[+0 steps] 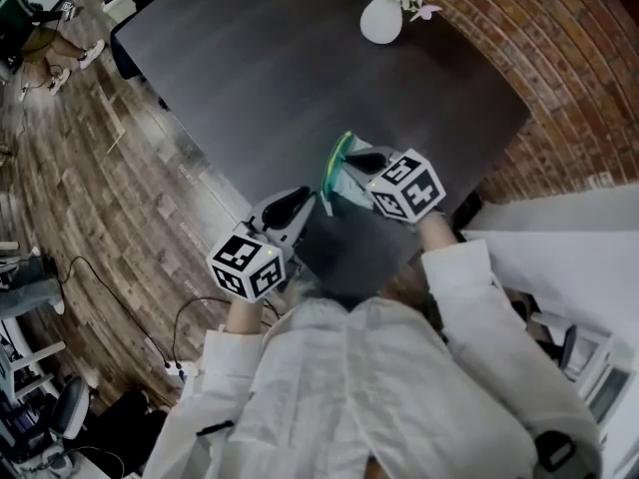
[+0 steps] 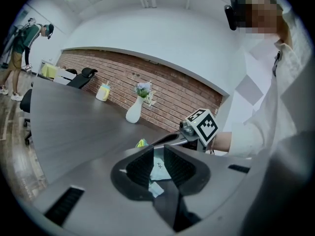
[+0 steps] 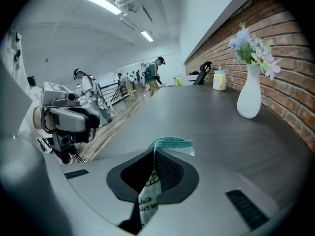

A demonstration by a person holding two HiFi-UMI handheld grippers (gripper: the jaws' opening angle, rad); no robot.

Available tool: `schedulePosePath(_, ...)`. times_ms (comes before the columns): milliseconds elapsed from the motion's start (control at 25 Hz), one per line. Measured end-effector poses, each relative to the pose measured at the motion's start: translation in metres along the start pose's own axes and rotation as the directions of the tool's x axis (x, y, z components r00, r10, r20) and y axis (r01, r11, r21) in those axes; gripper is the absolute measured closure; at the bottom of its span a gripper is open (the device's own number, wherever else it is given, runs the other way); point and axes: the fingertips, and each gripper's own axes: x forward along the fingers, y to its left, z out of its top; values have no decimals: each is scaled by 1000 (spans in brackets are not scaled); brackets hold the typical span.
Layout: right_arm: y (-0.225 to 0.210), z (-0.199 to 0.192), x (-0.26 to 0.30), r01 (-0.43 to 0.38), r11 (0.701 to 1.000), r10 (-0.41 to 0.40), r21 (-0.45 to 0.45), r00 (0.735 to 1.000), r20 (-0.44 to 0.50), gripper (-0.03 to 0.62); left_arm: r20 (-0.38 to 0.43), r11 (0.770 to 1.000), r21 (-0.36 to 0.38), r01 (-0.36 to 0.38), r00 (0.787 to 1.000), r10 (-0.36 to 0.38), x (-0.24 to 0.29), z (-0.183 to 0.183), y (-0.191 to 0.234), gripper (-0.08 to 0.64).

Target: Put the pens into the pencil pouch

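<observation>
In the head view my left claw (image 1: 305,206) lay mostly under its marker cube. Its tips ran out of sight against the pencil pouch (image 1: 337,164), of which only a teal zipper edge and a sliver of pale cloth showed. The claw's own camera settled the rest: the jaws stood a narrow way apart, with a fold of the pouch's pale blue fabric pinched between the pads.

The pouch hung between my two claws over the near corner of the dark counter (image 1: 300,68). I could not tell whether it touched the surface, and its inside was hidden from me.

My right claw (image 3: 153,150) was pressed fully together on the pouch's printed side, just under the zipper, with the lettering too squeezed to read. Off to the right in that view a white vase (image 3: 248,95) of flowers stood on the counter by the brick wall.
</observation>
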Motion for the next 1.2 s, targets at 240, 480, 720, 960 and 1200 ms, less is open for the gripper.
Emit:
schedulePosePath(240, -6, -6, 11, 32, 996, -39, -88, 997, -69, 581, -12, 1000, -4, -9, 1000, 9, 0, -6, 4, 495)
schedulePosePath(480, -10, -5, 10, 48, 996, -54, -78, 996, -70, 581, -12, 1000, -1, -7, 1000, 7, 3, -2, 3, 495)
schedulePosePath(720, -7, 1, 0, 64, 993, -68, -100, 997, -39, 580, -10, 1000, -3, -1, 1000, 1, 3, 0, 0, 495)
schedulePosePath(960, 2, 14, -23, 44, 992, -45, -116, 999, -1, 580, -10, 1000, 29, 9, 1000, -8, 7, 9, -9, 495)
schedulePosePath(1200, 30, 21, -55, -38, 984, 42, -176, 999, 21, 583, -40, 999, 43, 33, 999, -31, 8, 5, -27, 502)
